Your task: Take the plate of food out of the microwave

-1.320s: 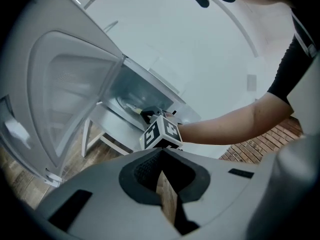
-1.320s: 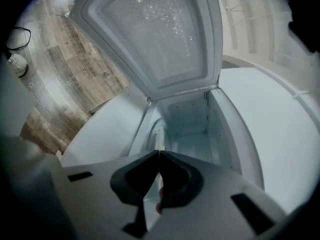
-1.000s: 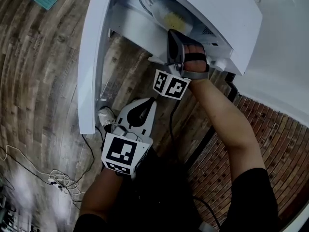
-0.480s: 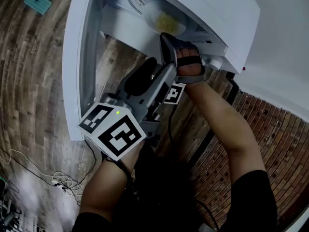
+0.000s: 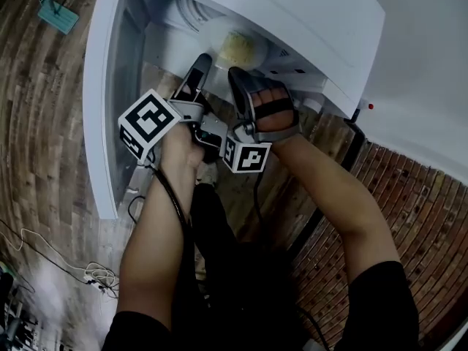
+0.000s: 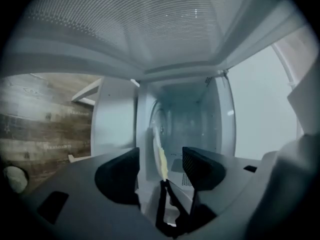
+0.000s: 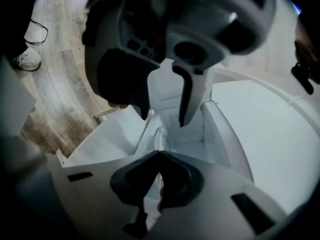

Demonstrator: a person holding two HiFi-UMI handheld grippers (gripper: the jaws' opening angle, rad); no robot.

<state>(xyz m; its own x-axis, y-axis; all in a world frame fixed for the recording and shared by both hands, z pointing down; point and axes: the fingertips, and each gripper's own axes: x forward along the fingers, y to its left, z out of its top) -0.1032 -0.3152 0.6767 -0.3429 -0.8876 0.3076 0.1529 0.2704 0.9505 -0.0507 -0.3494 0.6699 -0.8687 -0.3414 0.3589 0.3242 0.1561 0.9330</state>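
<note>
Head view showed the microwave door (image 5: 99,108) swung wide at the left, leaving the cavity mouth free. My left tongs (image 5: 199,70) had just been opening and stood fully apart. They were aimed into the cavity with the plate of food (image 5: 235,46) lined up edge-on in their gap, not pinched. I judged that was to take a second hold on the near rim. The plate sat just inside the opening. My right tongs (image 5: 239,82) were closed on its rim, as far as I could read. The microwave (image 5: 314,20) roof and walls sat close, so the only way out was straight back toward me.
</note>
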